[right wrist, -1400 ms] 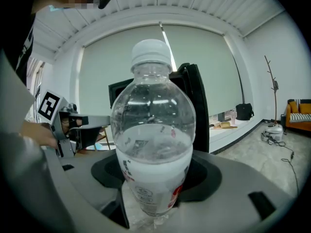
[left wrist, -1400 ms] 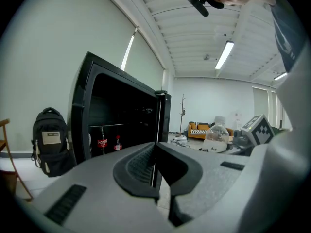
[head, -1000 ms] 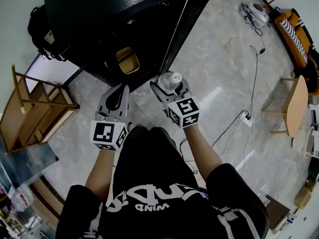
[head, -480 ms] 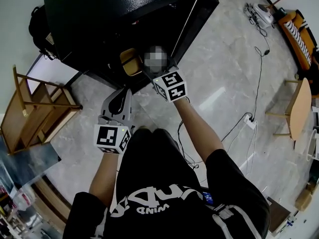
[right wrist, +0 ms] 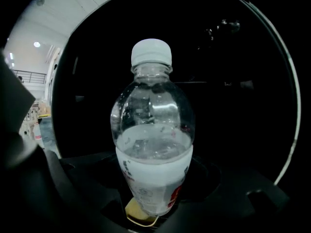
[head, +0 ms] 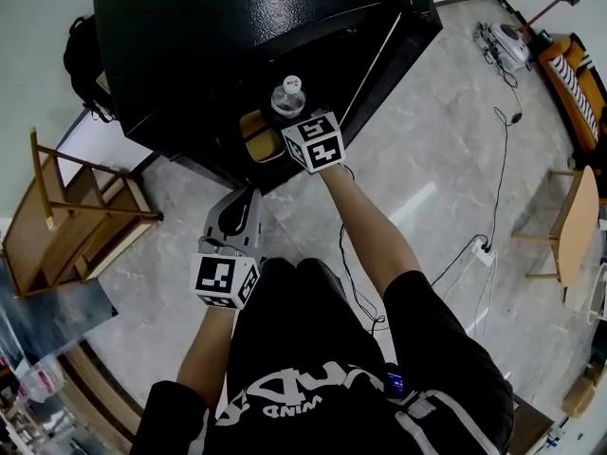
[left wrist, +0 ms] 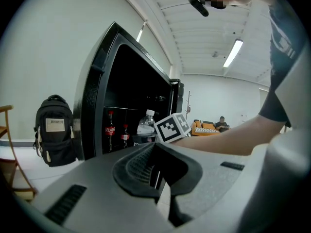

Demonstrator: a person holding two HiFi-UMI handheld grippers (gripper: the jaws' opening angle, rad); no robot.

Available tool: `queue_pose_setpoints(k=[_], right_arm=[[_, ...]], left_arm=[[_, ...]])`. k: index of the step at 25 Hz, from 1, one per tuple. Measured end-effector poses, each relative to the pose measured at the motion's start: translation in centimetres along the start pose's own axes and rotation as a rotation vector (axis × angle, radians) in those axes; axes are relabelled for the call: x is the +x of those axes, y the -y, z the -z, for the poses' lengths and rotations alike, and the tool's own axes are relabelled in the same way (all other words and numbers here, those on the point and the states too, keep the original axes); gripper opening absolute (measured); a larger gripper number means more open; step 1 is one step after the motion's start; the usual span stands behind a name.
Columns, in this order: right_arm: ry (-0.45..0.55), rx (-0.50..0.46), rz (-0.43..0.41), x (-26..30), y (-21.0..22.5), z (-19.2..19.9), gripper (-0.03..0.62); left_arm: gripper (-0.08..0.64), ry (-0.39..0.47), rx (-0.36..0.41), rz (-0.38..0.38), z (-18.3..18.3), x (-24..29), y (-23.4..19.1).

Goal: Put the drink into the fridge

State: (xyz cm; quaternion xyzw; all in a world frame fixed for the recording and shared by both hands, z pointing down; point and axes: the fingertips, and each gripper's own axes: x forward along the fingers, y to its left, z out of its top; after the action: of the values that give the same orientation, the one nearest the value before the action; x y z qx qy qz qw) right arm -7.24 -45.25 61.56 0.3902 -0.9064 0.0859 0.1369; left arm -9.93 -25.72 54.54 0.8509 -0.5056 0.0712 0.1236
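A clear water bottle (right wrist: 153, 135) with a white cap and a white label stands upright between the jaws of my right gripper (right wrist: 153, 198), which is shut on it. In the head view the water bottle (head: 287, 96) and right gripper (head: 297, 119) reach into the open front of the black fridge (head: 218, 36). The left gripper view shows the fridge (left wrist: 121, 96) with the water bottle (left wrist: 146, 124) at its opening and two red cola bottles (left wrist: 111, 131) on a shelf inside. My left gripper (head: 235, 218) hangs back near my body, shut and empty.
The fridge door (head: 403, 41) stands open to the right. A wooden chair (head: 76, 216) is at the left and a black backpack (left wrist: 55, 130) leans by the wall. Cables (head: 493, 159) trail over the grey floor at the right.
My right gripper has carried the bottle up and forward from in front of my body into the fridge opening. The left gripper has barely moved.
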Motion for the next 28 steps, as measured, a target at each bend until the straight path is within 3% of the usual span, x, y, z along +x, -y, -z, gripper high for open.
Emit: queue_pose_setpoints(k=[14, 28], right_arm=[[-0.020, -0.007, 0.004, 6.7, 1.5, 1.0, 0.307], [-0.027, 0.004, 0.012, 8.2, 2.0, 2.9, 0.310]], left_arm=[[0.008, -0.010, -0.016, -0.021, 2.5, 0.1, -2.0], [0.008, -0.017, -0.021, -0.005, 3.2, 0.5, -1.7]])
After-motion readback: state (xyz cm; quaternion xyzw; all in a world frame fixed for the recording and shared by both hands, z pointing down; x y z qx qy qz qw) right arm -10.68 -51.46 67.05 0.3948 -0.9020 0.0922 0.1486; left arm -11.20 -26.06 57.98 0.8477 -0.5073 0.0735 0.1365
